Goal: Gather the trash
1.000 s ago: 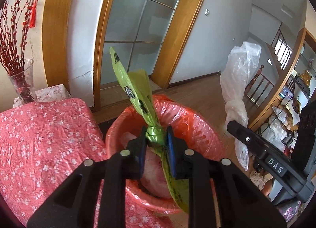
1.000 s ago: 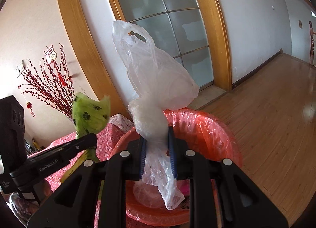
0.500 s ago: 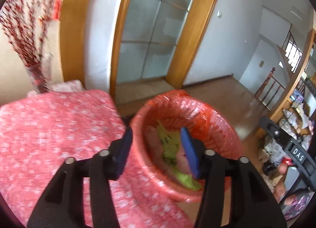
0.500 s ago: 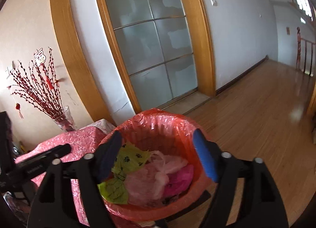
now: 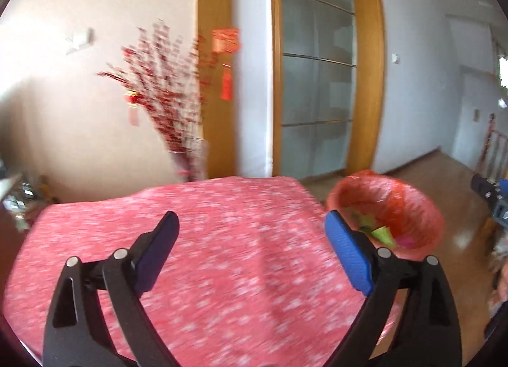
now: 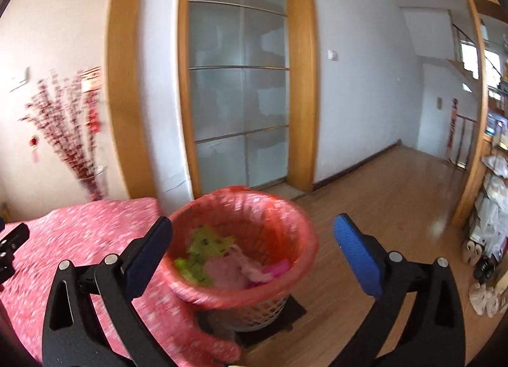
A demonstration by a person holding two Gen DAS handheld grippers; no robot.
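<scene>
A waste basket with a red plastic liner (image 6: 298,230) stands on the floor beside the table. It holds a green wrapper (image 6: 203,248) and crumpled pale plastic (image 6: 231,270). The basket also shows in the left wrist view (image 5: 412,205), at the right of the table. My left gripper (image 5: 250,233) is open and empty above the pink floral tablecloth (image 5: 206,256). My right gripper (image 6: 252,233) is open and empty, just short of the basket, its jaws wide apart.
A glass vase of red blossom branches (image 5: 190,163) stands at the table's far edge. A frosted glass door in a wooden frame (image 6: 238,81) is behind the basket. Wooden floor (image 6: 397,192) stretches right. Shelves and shoes (image 6: 485,259) line the far right.
Both grippers let go of their trash into the basket and opened wide. Both have pulled back from the basket; the left has swung left over the table.
</scene>
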